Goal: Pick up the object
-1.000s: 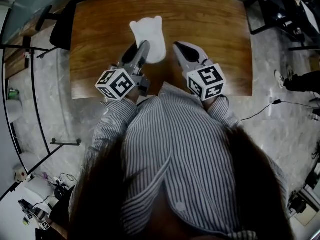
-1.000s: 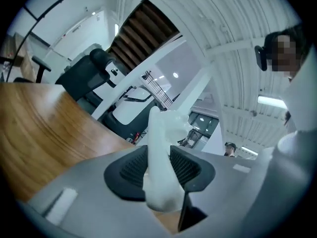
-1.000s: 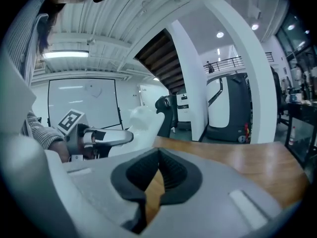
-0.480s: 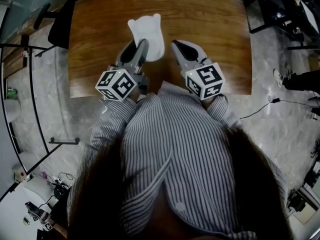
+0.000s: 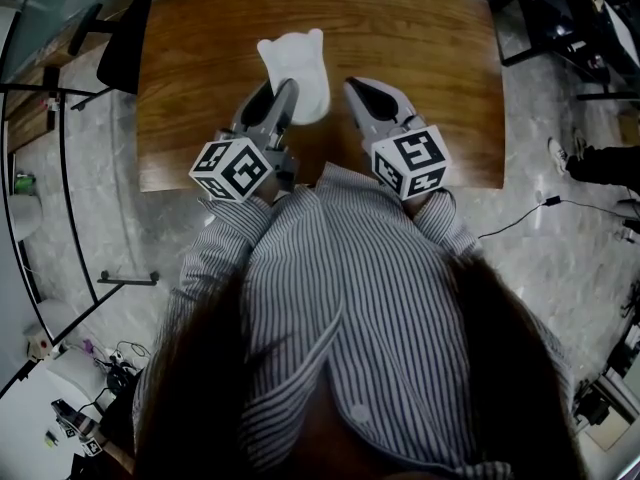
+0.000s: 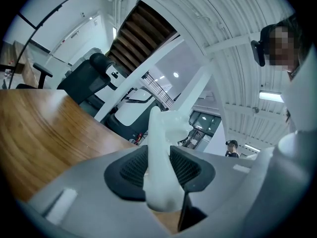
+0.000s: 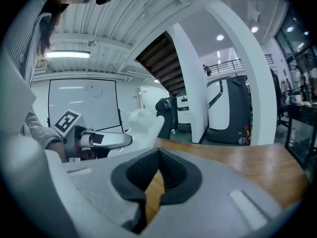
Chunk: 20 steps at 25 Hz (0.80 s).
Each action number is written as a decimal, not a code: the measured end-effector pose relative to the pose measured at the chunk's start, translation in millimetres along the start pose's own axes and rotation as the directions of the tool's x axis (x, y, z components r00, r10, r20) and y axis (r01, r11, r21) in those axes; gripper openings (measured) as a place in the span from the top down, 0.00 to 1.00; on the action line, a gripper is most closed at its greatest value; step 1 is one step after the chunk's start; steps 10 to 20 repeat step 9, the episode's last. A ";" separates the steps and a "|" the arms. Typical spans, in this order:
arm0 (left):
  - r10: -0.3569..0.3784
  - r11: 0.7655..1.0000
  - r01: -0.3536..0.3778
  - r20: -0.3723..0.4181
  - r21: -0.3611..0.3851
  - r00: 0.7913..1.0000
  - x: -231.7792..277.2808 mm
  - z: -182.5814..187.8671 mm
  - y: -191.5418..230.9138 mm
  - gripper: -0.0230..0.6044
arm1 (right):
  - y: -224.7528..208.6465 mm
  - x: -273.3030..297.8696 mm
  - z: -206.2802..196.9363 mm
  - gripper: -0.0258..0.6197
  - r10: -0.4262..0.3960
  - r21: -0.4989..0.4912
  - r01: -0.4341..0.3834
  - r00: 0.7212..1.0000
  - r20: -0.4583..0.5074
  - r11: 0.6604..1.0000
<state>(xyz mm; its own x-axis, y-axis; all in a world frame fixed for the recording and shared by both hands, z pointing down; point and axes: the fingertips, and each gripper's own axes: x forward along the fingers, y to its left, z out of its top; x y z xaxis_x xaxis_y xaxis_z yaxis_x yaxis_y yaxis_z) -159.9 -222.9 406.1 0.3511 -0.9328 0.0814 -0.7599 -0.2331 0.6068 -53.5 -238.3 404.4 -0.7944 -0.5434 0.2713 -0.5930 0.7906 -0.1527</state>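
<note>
A white object [image 6: 161,133] with two small rounded ears at its far end is gripped between the jaws of the left gripper [image 6: 161,166]. The dark ribbed pads are pressed against both of its sides, and most of it projects forward beyond the jaw tips. From above, the object is seen extending ahead of those jaws over a wooden surface [image 5: 420,48]; whether its underside touches the wood cannot be told. The right gripper [image 7: 157,175] is held just to the right of the left jaws and apart from the object. Its jaws are closed together with nothing between them, and only a sliver of the wooden surface is seen below the meeting pads. Both pairs of jaws are pointed away from the person, whose striped shirt [image 5: 350,298] fills the space behind them. A black chair [image 5: 125,53] is seen past the surface's edge, well to the left of the left jaws.
</note>
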 end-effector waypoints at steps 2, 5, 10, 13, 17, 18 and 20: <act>-0.002 1.000 0.002 0.001 -0.001 1.000 -0.2 -1.2 0.5 0.73 | 0.9 0.7 -1.0 0.96 0.006 -0.001 -0.006 1.000 -0.002 1.000; 0.009 1.000 -0.009 0.000 -0.001 1.000 -0.8 -1.7 2.3 0.73 | 2.1 1.2 -1.4 0.96 0.017 -0.002 -0.017 1.000 -0.005 1.000; 0.012 1.000 -0.012 -0.006 -0.006 1.000 -0.9 -3.2 2.6 0.73 | 2.5 0.4 -1.8 0.96 0.028 -0.002 -0.028 1.000 -0.007 1.000; 0.012 1.000 -0.012 -0.006 -0.006 1.000 -0.9 -3.2 2.6 0.73 | 2.5 0.4 -1.8 0.96 0.028 -0.002 -0.028 1.000 -0.007 1.000; 0.012 1.000 -0.012 -0.006 -0.006 1.000 -0.9 -3.2 2.6 0.73 | 2.5 0.4 -1.8 0.96 0.028 -0.002 -0.028 1.000 -0.007 1.000; 0.012 1.000 -0.012 -0.006 -0.006 1.000 -0.9 -3.2 2.6 0.73 | 2.5 0.4 -1.8 0.96 0.028 -0.002 -0.028 1.000 -0.007 1.000; 0.012 1.000 -0.012 -0.006 -0.006 1.000 -0.9 -3.2 2.6 0.73 | 2.5 0.4 -1.8 0.96 0.028 -0.002 -0.028 1.000 -0.007 1.000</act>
